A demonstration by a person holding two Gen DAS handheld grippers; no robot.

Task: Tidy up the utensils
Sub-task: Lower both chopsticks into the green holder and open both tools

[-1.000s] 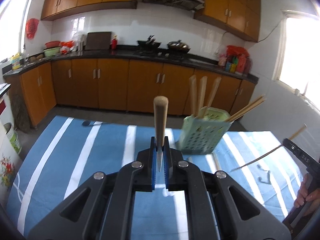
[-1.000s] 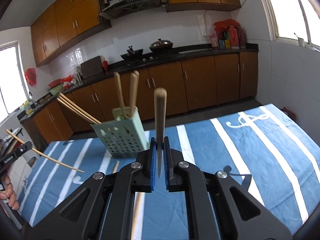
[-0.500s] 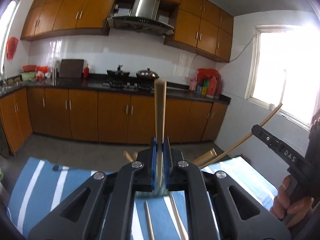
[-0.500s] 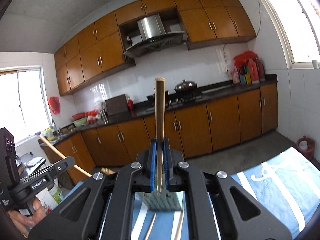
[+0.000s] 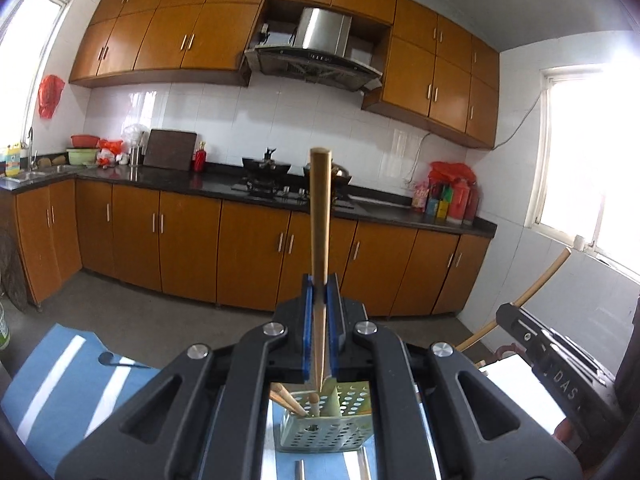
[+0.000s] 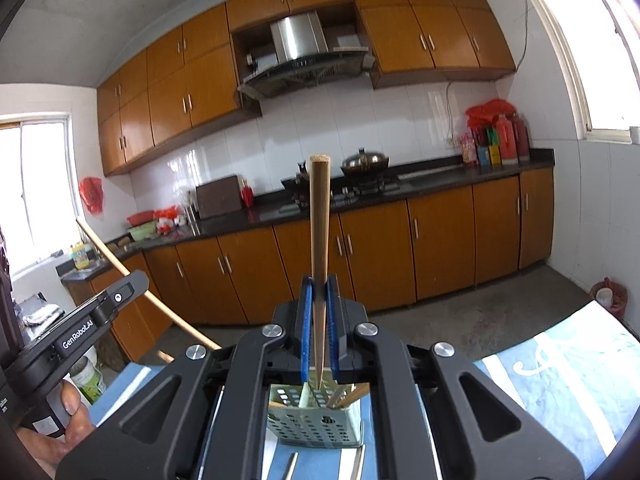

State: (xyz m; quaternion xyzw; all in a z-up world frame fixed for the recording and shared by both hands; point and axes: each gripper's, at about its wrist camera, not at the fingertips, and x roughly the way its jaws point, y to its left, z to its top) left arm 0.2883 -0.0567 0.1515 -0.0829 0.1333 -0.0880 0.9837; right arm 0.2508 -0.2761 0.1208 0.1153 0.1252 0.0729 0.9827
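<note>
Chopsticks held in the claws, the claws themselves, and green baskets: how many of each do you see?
Claws: 2, left claw, right claw
Held chopsticks: 2, left chopstick, right chopstick
Green basket: 1
Total: 5

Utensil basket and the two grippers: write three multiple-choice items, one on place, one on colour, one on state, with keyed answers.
1. Where is the utensil basket relative to the left gripper?
A. Below its fingertips
B. On the kitchen counter
C. Left of the cloth

2. What colour is the basket?
A. Red
B. Pale green
C. Black

3. What is the right gripper doing?
A. Open, empty
B. Clamping a spoon
C. Clamping a chopstick

Answers: 1 A, the basket shows under the left gripper's closed jaws, on the striped cloth. 2 B, its perforated walls are pale green. 3 C, the blue pads pinch an upright wooden stick.
</note>
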